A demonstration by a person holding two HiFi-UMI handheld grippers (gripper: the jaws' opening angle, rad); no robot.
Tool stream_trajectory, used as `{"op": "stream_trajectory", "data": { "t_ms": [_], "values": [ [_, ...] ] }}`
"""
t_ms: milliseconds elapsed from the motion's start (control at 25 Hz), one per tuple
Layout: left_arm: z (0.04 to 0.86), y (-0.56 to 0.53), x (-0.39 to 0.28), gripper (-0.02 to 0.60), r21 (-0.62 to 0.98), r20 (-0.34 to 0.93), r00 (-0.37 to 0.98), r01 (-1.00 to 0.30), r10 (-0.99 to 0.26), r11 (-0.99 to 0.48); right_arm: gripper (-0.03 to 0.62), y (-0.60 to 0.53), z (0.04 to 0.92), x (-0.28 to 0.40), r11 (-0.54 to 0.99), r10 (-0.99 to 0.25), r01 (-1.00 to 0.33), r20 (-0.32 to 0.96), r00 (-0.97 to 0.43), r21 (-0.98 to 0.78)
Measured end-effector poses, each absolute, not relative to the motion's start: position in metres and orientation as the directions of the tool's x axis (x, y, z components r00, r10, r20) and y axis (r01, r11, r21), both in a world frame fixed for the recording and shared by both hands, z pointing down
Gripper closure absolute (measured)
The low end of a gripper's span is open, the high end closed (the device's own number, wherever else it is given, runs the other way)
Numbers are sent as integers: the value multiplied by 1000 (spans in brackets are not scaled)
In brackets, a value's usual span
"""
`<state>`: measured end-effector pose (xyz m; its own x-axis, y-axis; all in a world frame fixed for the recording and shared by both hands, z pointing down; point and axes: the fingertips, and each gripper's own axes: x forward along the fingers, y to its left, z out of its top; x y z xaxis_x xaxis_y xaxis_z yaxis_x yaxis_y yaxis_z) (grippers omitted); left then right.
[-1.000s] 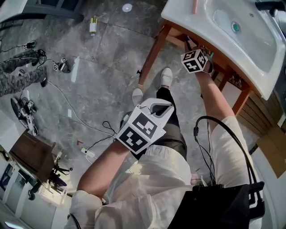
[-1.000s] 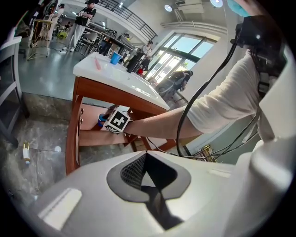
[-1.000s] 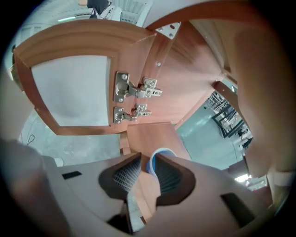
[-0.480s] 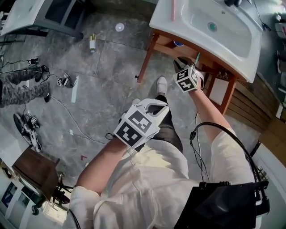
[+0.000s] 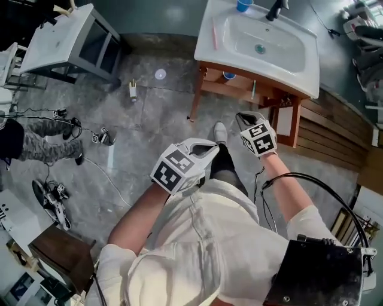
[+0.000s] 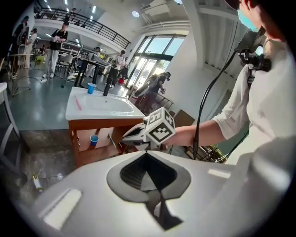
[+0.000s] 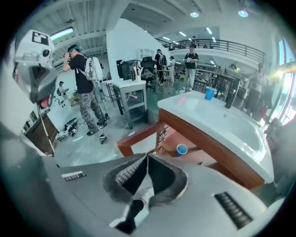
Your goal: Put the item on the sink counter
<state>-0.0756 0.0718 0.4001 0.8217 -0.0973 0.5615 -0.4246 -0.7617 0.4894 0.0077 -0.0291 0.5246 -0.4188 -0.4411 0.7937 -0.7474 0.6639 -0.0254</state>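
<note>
The white sink counter (image 5: pixel 221 51) stands on a wooden frame at the top of the head view. On it are a blue cup (image 5: pixel 243 5) and a pink toothbrush (image 5: pixel 214 33). A second blue cup (image 5: pixel 229 75) and a green toothbrush (image 5: pixel 253 89) lie on the shelf under the basin. My right gripper (image 5: pixel 244 118) hangs in the air in front of that shelf, apart from it. Its jaws are closing and meet at the tips (image 7: pixel 147 157) with nothing between them. My left gripper (image 5: pixel 210 146) is near my waist, shut and empty (image 6: pixel 147 155).
A grey cabinet (image 5: pixel 66 39) stands at the back left. Cables (image 5: pixel 114 179) and a small bottle (image 5: pixel 133 89) lie on the stone floor. A person in camouflage trousers (image 5: pixel 42 140) stands at the left. Wooden slats (image 5: pixel 335 137) run along the right.
My right gripper has come back from the shelf under the basin toward my body. The head view has pulled back and now takes in the whole sink. The left gripper has barely moved.
</note>
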Motion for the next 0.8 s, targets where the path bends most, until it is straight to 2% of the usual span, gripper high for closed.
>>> {"op": "stream_trajectory", "data": {
  "t_ms": [360,680,800],
  "values": [
    [371,94,-79,577,448,563,818,-420,-116,-790,586,38,427,25,571,-535,-819,728,-429,-63],
    [367,113,-66,577,434,573,817,-374,-68,-820,588,71,393,35,516,-577,-852,696,-427,-94],
    [364,114,-68,577,414,575,812,-391,-96,-822,588,79,387,33,509,-583,-854,687,-434,-108]
  ]
}}
